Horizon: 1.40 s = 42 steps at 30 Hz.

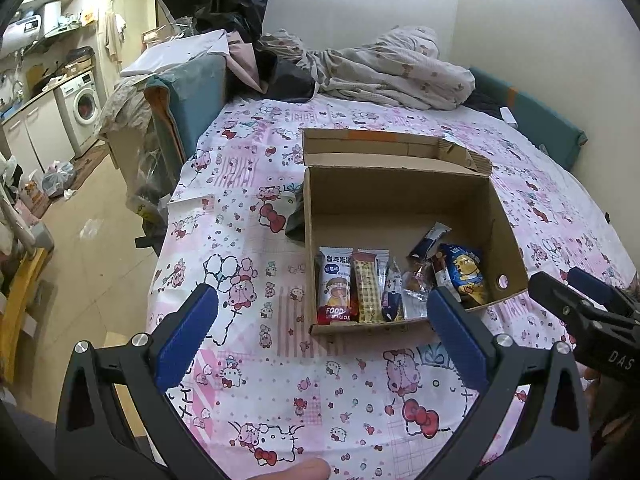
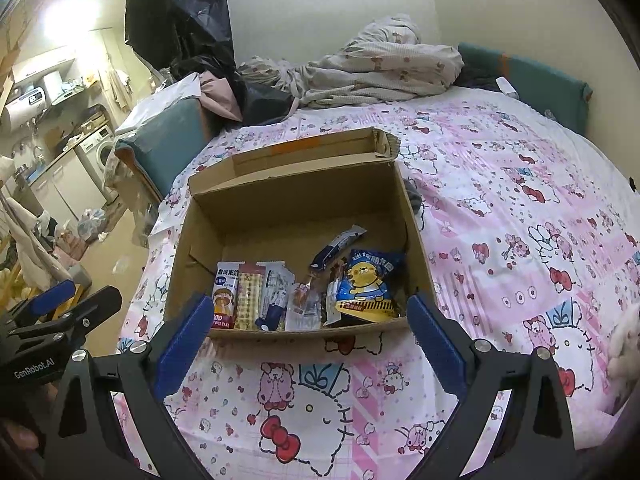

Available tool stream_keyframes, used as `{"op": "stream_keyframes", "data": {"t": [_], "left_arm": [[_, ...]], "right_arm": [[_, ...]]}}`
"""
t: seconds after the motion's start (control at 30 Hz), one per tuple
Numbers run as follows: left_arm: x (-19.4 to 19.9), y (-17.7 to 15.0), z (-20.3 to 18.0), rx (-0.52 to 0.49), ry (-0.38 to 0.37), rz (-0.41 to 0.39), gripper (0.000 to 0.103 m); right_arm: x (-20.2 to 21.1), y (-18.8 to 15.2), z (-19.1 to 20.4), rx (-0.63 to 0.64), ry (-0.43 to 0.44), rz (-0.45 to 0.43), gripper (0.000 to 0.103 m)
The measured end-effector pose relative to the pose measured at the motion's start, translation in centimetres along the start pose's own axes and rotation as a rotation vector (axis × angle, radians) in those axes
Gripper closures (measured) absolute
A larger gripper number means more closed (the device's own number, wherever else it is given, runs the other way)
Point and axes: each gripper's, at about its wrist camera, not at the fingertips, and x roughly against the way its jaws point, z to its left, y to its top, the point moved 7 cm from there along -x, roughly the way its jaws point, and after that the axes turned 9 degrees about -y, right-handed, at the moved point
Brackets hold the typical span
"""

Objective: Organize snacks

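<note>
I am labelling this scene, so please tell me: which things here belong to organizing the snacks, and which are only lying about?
Belong to the job:
- cardboard box, open
- snack packets inside it
- left gripper and right gripper, both open and empty

Just lying about:
- crumpled blanket
- black bag
- washing machine
- patterned bed cover under the box

Box (image 2: 416, 236) rear half bare

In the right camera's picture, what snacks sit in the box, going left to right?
Red-and-white rice cake packet → yellow checked bar → white-and-navy packet → clear-wrapped snack → blue packet with a yellow bear.
</note>
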Motion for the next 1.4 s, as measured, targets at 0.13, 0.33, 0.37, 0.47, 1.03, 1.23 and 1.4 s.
{"op": "stream_keyframes", "data": {"t": [0.13,0.33,0.37,0.47,1.03,1.23,1.4], "left_arm": [[0.08,0.06,0.12,0.002,0.005,-0.002,0.000],[-0.01,0.08,0.34,0.017,0.002,-0.001,0.000],[0.00,0.08,0.38,0.018,0.002,-0.001,0.000],[-0.05,0.13,0.39,0.019,0.001,-0.002,0.000],[-0.03,0.16,0.45,0.021,0.001,-0.004,0.000],[0.00,0.13,0.38,0.018,0.007,-0.004,0.000],[-0.04,0.07,0.40,0.022,0.007,0.000,0.000]], "right_arm": [[-0.02,0.07,-0.18,-0.005,-0.005,-0.003,0.004],[-0.15,0.14,-0.22,-0.006,-0.004,-0.003,0.004],[-0.14,0.14,-0.22,-0.005,-0.005,-0.005,0.004],[-0.07,0.21,-0.27,-0.002,-0.006,-0.006,0.004],[0.06,0.19,0.12,0.008,-0.003,-0.008,0.004],[-0.05,0.16,0.27,0.012,0.005,-0.005,0.004],[-0.06,0.14,0.29,0.012,0.005,-0.004,0.004]]}}
